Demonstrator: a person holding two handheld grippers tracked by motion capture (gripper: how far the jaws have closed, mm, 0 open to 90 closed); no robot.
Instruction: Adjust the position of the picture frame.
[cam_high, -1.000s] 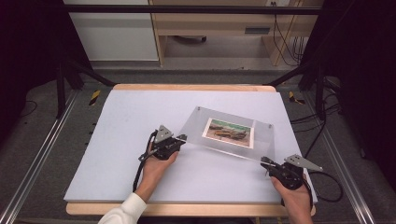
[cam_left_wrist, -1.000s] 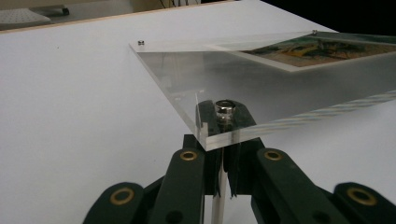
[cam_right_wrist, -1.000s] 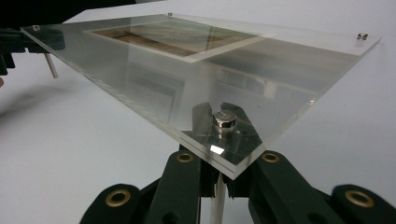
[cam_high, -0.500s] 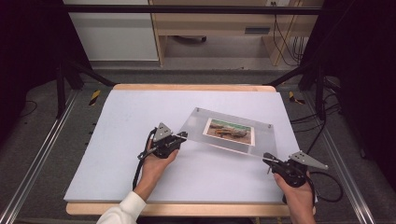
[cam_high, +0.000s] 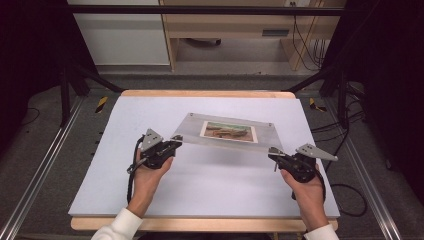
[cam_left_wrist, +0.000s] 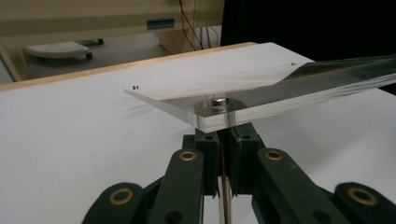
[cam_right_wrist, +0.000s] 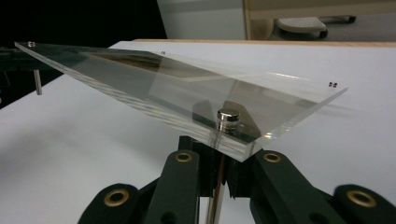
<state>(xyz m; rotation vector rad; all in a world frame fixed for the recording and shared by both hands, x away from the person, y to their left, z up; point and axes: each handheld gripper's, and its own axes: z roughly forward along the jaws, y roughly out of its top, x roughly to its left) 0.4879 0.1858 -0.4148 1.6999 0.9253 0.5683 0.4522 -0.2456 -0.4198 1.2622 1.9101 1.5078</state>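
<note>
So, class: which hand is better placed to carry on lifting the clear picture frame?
Neither alone. The left gripper is shut on a metal pin under the frame's near left corner, the right gripper on the pin at its near right corner, so probably both lift together.

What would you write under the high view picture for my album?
Two hand-held grippers hold a clear acrylic photo frame above the white table.

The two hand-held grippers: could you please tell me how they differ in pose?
The left hand-held gripper is at the picture frame's near left corner, the right hand-held gripper at its near right corner. The left one points rightward and sits farther up the table; the right one points leftward. Both are shut on a metal pin under the frame.
</note>
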